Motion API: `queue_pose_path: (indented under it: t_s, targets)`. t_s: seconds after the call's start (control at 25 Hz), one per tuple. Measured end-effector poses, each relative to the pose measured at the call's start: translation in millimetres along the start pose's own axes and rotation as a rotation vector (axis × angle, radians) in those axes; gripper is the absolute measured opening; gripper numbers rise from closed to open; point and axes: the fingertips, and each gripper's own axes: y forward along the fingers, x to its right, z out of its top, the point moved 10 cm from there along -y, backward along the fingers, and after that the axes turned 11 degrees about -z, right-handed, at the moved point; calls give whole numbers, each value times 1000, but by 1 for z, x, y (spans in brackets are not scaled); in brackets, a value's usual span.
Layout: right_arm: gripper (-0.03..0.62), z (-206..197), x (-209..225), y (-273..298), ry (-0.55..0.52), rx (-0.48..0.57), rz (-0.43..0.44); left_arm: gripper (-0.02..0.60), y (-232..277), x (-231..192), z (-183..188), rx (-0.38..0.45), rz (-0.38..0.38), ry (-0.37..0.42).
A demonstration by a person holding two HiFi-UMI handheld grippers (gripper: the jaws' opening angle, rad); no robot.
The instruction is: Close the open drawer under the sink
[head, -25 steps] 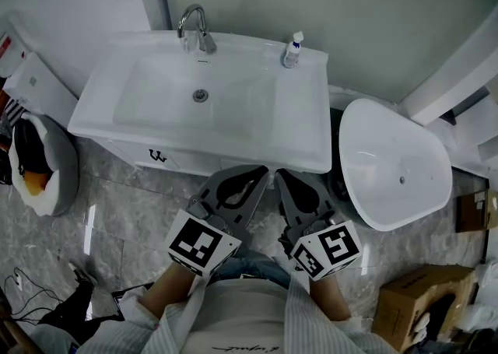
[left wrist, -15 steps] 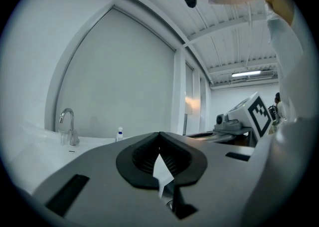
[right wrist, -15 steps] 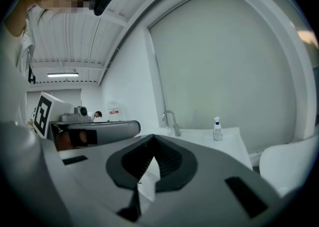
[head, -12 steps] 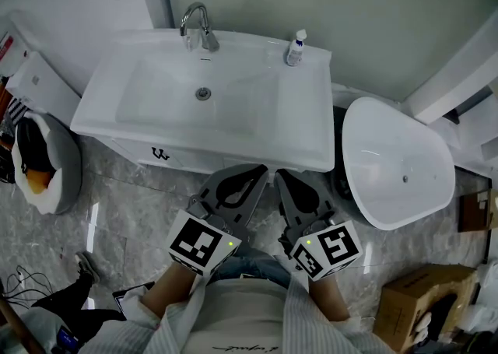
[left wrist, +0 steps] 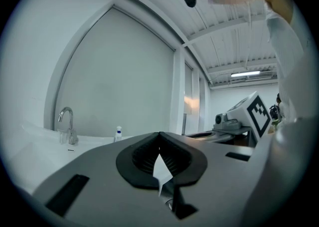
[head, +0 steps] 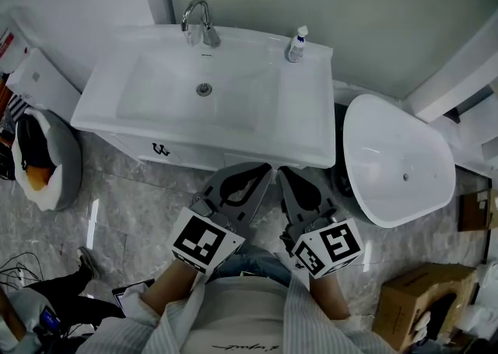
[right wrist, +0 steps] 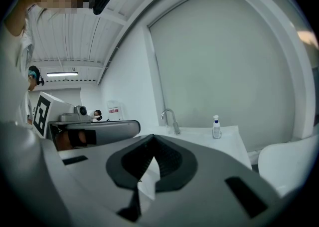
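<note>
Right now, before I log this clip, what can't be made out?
Drawer: in the head view the sink overhangs the cabinet front, so open or shut cannot be told; both gripper views look above the sink.
Bottle label: too small in every view.
Bystander: cut off by the head view's lower left corner.

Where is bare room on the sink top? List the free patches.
Free: the flat right ledge of the white ceramic sink, between the small spray bottle and the front edge. Crowded: the back rim around the chrome faucet; the white oval tub blocks the right side.
</note>
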Motion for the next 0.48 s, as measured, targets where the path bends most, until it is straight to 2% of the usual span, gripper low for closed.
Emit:
queue_pose_path:
  t_s: [0.24, 0.48]
  targets:
    - [9, 0, -1, 0, 3, -6, 0, 15, 0, 1, 0, 2, -8, -7]
    - [9, 0, -2, 3, 3, -6, 0, 15, 4, -4, 2, -5, -31, 31]
